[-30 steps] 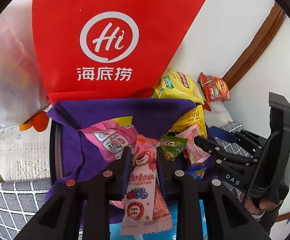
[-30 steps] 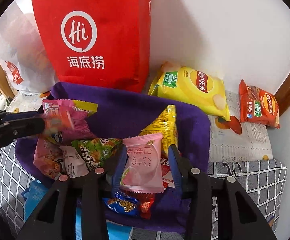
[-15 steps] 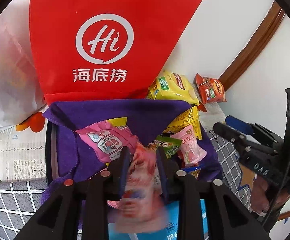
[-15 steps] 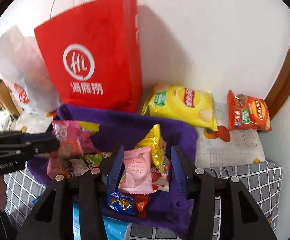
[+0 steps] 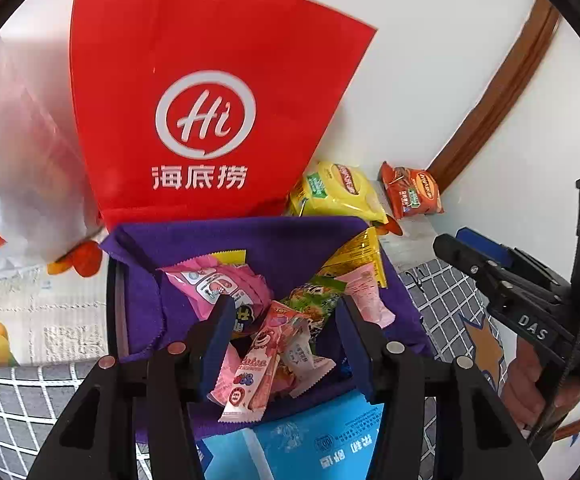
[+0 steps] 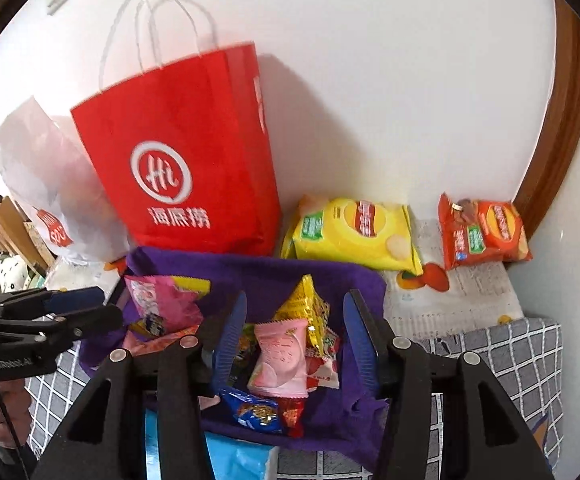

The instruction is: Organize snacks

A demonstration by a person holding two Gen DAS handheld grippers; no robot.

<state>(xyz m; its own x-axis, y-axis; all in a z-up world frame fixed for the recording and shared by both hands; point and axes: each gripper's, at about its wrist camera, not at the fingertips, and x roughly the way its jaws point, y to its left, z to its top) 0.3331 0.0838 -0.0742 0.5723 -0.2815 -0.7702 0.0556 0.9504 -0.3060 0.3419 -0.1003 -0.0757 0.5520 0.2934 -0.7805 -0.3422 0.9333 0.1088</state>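
1. A second ago the left gripper (image 5: 285, 336) pinched a pink strawberry snack packet (image 5: 255, 364); now its jaws are opening and the packet lies loose between them, on the pile in the purple cloth-lined basket (image 5: 249, 240) — one more snack seems delivered.
2. The right gripper (image 6: 296, 336) has also let go: its jaws stand partly open above a pale pink wrapped cake (image 6: 279, 356), which rests in the same basket — below the fingertips, untouched.
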